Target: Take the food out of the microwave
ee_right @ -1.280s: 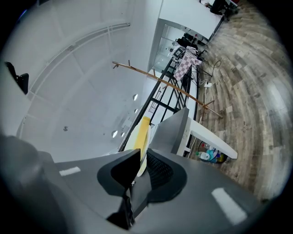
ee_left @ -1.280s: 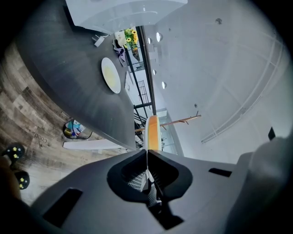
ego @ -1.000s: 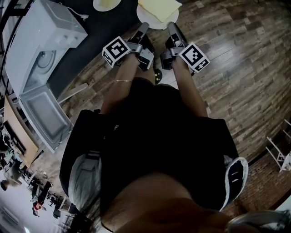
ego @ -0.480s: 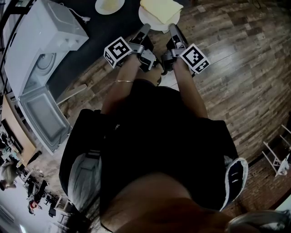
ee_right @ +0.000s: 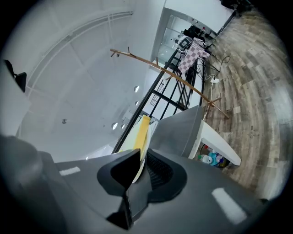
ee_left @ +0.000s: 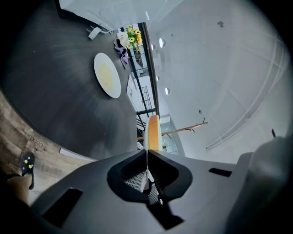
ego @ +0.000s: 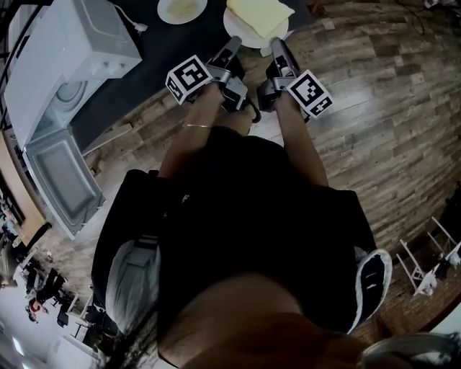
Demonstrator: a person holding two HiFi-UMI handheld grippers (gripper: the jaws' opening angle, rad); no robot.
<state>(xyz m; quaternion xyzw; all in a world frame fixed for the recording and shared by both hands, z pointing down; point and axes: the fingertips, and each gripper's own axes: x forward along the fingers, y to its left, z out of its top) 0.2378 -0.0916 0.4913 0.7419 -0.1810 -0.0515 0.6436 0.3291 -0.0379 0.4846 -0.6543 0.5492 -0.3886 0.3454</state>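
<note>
Head view: where is the food, and what holds it?

— The yellow food (ego: 261,13) lies on a white plate (ego: 232,27) that is out of the microwave (ego: 68,50) and well to the right of it. The left gripper (ego: 234,45) and the right gripper (ego: 277,45) each pinch the near rim. In the gripper views both pairs of jaws are clamped on that thin rim, with the plate seen edge-on.

— And the microwave itself?

— It is white, and its door (ego: 61,180) hangs open. Between the microwave and the held plate there is a dark table (ego: 169,61), and a second plate (ego: 182,9) rests on it.

— How should this step be done well?

— I judge it to be the carry and set-down. Both grippers should travel together, because any twist between them could lever the rim free. The plate should stay flat so the food cannot slide. The bare table beyond the second plate, on the side away from the microwave, looks like a good place to set it down. The jaws should open only once the plate rests there.

— What differs from a second ago?

— Very little. The grip looks the same on both sides. The view has swung slightly, so the microwave and its door sit nearer the left edge. The plate and grippers are a touch farther from the microwave, and a little more of the food shows.
</note>
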